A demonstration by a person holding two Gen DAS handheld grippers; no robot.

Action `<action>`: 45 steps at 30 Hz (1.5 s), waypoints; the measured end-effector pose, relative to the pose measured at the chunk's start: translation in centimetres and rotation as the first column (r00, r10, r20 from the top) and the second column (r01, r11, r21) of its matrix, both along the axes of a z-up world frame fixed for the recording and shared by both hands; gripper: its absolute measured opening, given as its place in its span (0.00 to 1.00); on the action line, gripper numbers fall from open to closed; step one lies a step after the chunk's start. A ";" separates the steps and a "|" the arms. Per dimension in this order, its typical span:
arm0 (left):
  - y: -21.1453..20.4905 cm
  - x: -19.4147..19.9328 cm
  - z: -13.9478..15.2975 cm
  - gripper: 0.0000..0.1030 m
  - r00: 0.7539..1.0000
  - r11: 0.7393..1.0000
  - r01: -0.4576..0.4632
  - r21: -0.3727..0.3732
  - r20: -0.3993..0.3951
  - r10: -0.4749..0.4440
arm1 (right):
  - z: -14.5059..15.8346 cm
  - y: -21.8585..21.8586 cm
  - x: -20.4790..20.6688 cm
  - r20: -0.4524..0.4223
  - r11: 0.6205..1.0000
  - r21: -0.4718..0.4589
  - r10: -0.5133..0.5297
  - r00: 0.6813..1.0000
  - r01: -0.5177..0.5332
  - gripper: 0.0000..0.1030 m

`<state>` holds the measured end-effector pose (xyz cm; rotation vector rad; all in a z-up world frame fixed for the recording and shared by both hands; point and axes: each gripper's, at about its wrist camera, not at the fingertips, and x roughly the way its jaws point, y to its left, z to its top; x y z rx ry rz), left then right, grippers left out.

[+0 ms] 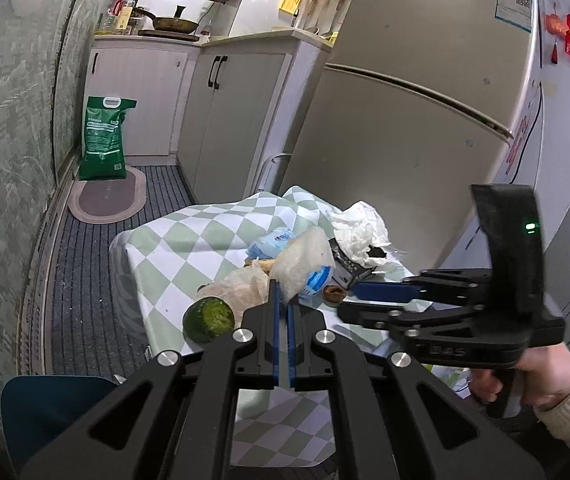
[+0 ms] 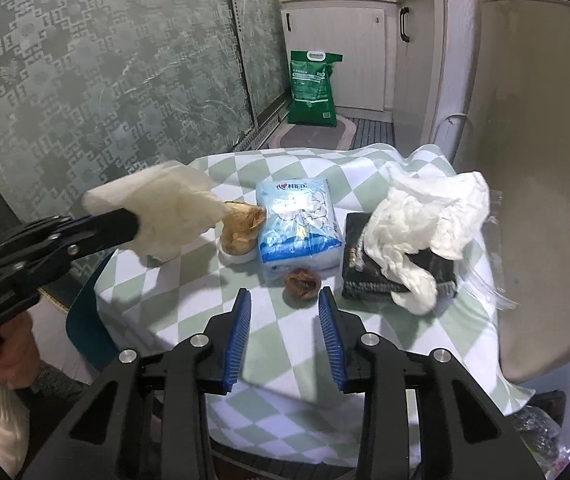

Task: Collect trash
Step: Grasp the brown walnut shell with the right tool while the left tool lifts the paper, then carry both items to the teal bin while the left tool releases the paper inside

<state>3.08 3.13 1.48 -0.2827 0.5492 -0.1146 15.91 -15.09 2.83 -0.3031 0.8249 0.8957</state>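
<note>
My left gripper (image 1: 283, 300) is shut on a white crumpled wrapper (image 1: 305, 264) and holds it above the checkered table; the wrapper also shows in the right wrist view (image 2: 173, 212). My right gripper (image 2: 285, 300) is open and empty, low over the table just before a brown nut shell (image 2: 303, 283), also seen in the left wrist view (image 1: 333, 293). A blue tissue pack (image 2: 299, 220), a crumpled brown bag (image 2: 241, 226), a white plastic bag (image 2: 429, 216) on a black pouch (image 2: 369, 276), and a green fruit half (image 1: 209, 319) lie on the table.
The table has a green and white checkered cloth (image 2: 213, 320). A beige fridge (image 1: 425, 80) stands right behind it. A teal bin (image 1: 45, 412) sits on the floor by the table's left side. A green sack (image 1: 103, 140) leans against white cabinets at the back.
</note>
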 end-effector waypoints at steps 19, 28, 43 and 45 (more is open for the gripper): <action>0.6 -1.5 1.6 0.03 0.993 0.994 0.033 -0.108 0.113 -0.020 | -1.1 1.3 1.2 0.055 0.999 -0.028 -0.024 0.998 0.026 0.20; 0.8 -3.8 3.4 0.03 0.975 0.993 0.014 -0.114 0.220 0.011 | 0.7 0.8 0.0 0.067 1.000 0.019 -0.015 0.998 0.014 0.20; 3.8 -7.5 3.8 0.03 0.951 0.985 -0.107 -0.137 0.274 0.141 | 2.7 0.5 -1.3 0.076 0.997 0.079 -0.003 0.997 -0.003 0.20; 4.5 -7.9 3.7 0.03 0.949 0.982 -0.135 -0.135 0.268 0.167 | 3.2 1.0 -1.8 0.079 0.996 0.090 0.006 0.997 -0.013 0.20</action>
